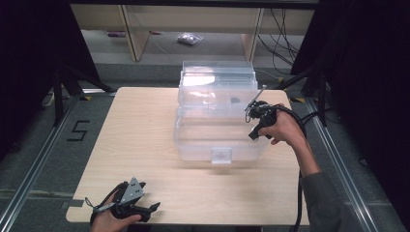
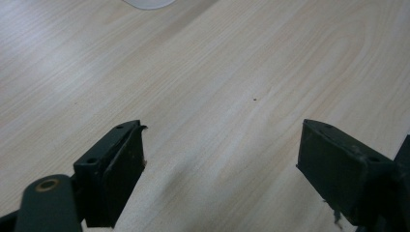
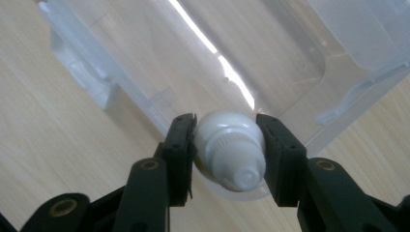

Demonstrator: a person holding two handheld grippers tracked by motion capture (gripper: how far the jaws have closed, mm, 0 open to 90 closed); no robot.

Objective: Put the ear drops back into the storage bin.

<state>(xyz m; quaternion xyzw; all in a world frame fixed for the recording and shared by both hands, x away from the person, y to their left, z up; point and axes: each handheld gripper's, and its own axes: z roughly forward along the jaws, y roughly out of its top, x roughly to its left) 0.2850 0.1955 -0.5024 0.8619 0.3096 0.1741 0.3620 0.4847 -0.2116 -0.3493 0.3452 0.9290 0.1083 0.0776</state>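
The work in hand is judged to be placing a small white bottle [image 3: 231,151] into the clear plastic box [image 1: 193,145] at the centre of the high view. The pick-up is done: in the right gripper view the two black jaws are closing on the bottle from either side, pads touching its ribbed cap end, nozzle pointing toward the camera. The release into the box is not yet done.

**Position of the held item**
- In the high view the right gripper [image 1: 255,116] is hanging at the right wall of the box, right of centre in the frame, at about rim level.
- In the right gripper view the bottle is sitting at lower centre, over a rounded corner of the box, with bare table [image 1: 140,125] at the left and lower right of that frame. Whether it is fully inside the rim cannot be told.

**Idle gripper**
- The left gripper [image 1: 145,209] is resting at the lower left of the high view, near the front table edge.
- In the left gripper view its jaws are standing wide apart with nothing between them, above bare wood.

**Edges and open room**
- The box lid [image 1: 217,77] is standing raised behind the box, upper centre of the high view, closing off the far side.
- The box interior is appearing largely free; one small dark item [image 1: 235,100] is lying near its back wall.
- Entry is open from above and from the right.
- The box's right wall is lying close to the right table edge, so room for the forearm there is tight.
- The left half of the table is offering wide free space.
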